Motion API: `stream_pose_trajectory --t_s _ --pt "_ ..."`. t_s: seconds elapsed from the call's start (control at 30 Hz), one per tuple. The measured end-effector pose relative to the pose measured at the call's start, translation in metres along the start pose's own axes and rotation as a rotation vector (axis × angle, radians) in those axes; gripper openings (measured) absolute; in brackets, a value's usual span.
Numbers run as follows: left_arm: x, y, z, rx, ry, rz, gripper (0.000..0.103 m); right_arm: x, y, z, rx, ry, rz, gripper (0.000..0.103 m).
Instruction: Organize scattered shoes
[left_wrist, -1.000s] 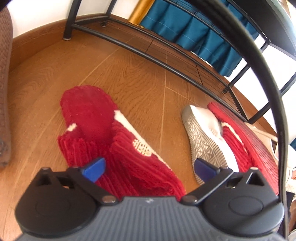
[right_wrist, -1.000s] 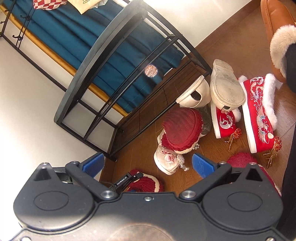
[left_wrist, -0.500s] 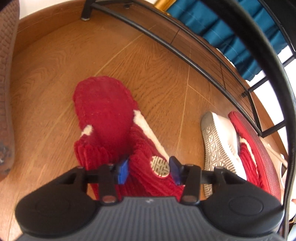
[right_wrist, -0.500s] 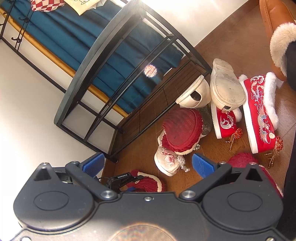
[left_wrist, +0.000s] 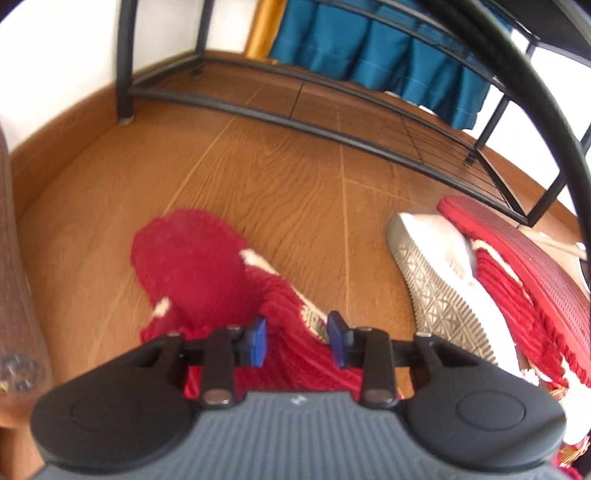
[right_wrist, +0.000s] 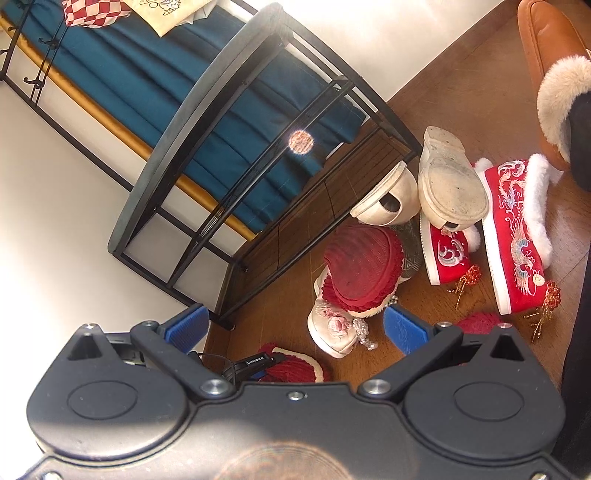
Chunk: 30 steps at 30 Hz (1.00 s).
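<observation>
My left gripper (left_wrist: 297, 341) is shut on the upper of a red corduroy slipper (left_wrist: 192, 266), which hangs in front of it above the wooden floor. The same slipper shows low in the right wrist view (right_wrist: 295, 367). My right gripper (right_wrist: 295, 325) is open and empty, held high over the scattered shoes. Below it lie a second red slipper, sole up (right_wrist: 360, 269), a pink floral shoe (right_wrist: 334, 328), two cream shoes (right_wrist: 450, 184) and two red embroidered boots (right_wrist: 517, 236).
A black metal shoe rack (left_wrist: 332, 122) stands ahead, its low shelf bare. It also shows in the right wrist view (right_wrist: 236, 122). A white shoe, sole up (left_wrist: 436, 280), and a red slipper (left_wrist: 524, 266) lie to the right. A brown fur-trimmed boot (right_wrist: 550, 62) is at the far right.
My left gripper closed on the red slipper's upper and tilted up toward the rack, taking the slipper with it. My right gripper stayed open and almost still.
</observation>
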<state>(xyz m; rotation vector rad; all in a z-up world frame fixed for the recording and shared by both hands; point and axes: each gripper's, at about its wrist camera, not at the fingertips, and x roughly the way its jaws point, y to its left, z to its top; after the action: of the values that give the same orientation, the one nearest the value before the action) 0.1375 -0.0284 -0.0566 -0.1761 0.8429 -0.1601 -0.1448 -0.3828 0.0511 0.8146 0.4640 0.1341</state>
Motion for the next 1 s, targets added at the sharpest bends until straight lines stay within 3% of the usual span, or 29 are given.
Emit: stream_pose_trajectory --t_s 0.33,0.57,0.7,0.87,1.0 --pt "-0.008 -0.03 -0.008 0.213 -0.052 -0.024 0.031 -0.002 0.003 0.0 -0.009 0.0 -0.007 0.103" --pt "0.0 -0.066 -0.017 0.406 -0.073 -0.097 0.031 -0.004 0.002 0.001 -0.009 -0.003 -0.017 0.103" --pt "0.0 -0.08 -0.025 0.465 -0.08 -0.13 0.031 -0.006 0.001 0.002 -0.007 -0.009 -0.026 0.103" --pt "-0.002 -0.087 -0.035 0.595 -0.097 -0.162 0.031 -0.006 0.0 0.001 -0.004 -0.005 -0.027 0.103" --pt "-0.004 -0.083 -0.037 0.627 -0.086 -0.179 0.032 -0.005 0.0 0.0 0.0 -0.004 -0.024 0.103"
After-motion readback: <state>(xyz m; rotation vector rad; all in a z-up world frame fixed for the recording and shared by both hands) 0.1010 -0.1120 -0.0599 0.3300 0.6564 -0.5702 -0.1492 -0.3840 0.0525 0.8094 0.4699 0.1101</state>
